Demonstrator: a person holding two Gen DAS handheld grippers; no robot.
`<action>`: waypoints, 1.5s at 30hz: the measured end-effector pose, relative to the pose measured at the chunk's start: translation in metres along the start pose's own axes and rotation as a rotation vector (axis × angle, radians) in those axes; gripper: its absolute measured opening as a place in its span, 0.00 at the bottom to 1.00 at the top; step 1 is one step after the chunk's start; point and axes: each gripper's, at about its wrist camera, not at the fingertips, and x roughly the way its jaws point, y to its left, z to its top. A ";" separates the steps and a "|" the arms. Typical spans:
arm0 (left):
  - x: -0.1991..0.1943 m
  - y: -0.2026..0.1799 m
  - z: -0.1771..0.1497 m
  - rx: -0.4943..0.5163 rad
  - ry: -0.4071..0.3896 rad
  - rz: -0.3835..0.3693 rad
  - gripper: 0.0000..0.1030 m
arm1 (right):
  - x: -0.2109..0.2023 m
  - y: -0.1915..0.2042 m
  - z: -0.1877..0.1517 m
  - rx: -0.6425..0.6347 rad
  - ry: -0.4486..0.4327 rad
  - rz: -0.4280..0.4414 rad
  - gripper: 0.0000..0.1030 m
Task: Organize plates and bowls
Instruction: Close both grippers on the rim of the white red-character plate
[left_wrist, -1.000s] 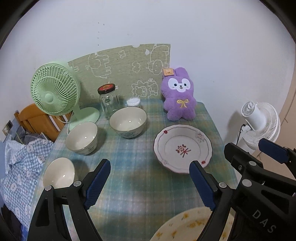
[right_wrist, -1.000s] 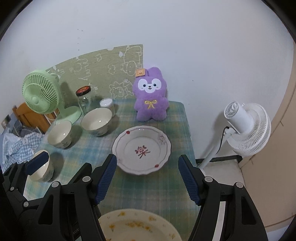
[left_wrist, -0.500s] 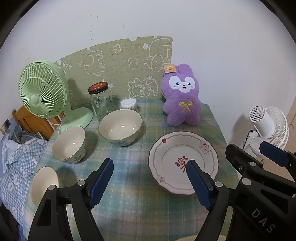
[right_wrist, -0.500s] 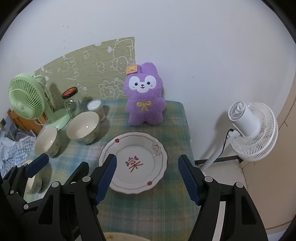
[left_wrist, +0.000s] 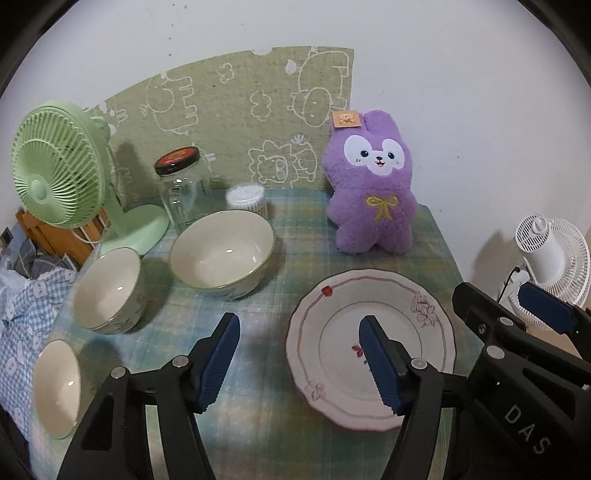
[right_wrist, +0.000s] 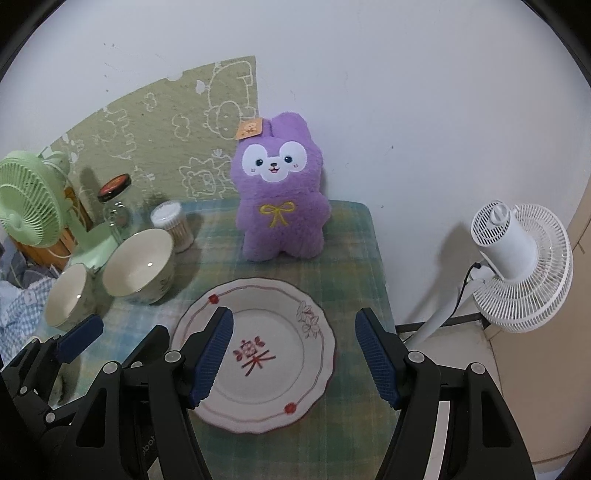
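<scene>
A white plate with a red character (right_wrist: 264, 354) lies on the plaid tablecloth; it also shows in the left wrist view (left_wrist: 402, 336). My right gripper (right_wrist: 295, 358) is open above it, its jaws spread over the plate's left part and right rim. My left gripper (left_wrist: 299, 360) is open and empty above the cloth, left of the plate. A large cream bowl (left_wrist: 223, 254), a medium bowl (left_wrist: 109, 290) and a small bowl (left_wrist: 55, 387) stand in a row to the left. The large bowl (right_wrist: 138, 266) and medium bowl (right_wrist: 68, 295) also show in the right wrist view.
A purple plush rabbit (right_wrist: 280, 192) stands behind the plate against the wall. A green fan (left_wrist: 59, 173), a glass jar with a red lid (left_wrist: 179, 188) and a cotton-swab tub (left_wrist: 247, 199) stand at the back left. A white floor fan (right_wrist: 517, 258) is past the table's right edge.
Both grippers have moved forward over the table toward the red-character plate. The yellow-flowered plate at the near edge has dropped out of view. Both grippers stay open.
</scene>
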 end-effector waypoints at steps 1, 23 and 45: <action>0.004 -0.001 0.001 0.001 -0.001 -0.002 0.67 | 0.004 -0.001 0.000 -0.001 0.001 -0.005 0.69; 0.085 -0.013 -0.018 0.045 0.144 -0.002 0.53 | 0.093 -0.016 -0.024 0.031 0.137 -0.020 0.62; 0.107 -0.015 -0.015 0.085 0.176 0.027 0.44 | 0.126 -0.019 -0.032 0.023 0.209 -0.034 0.45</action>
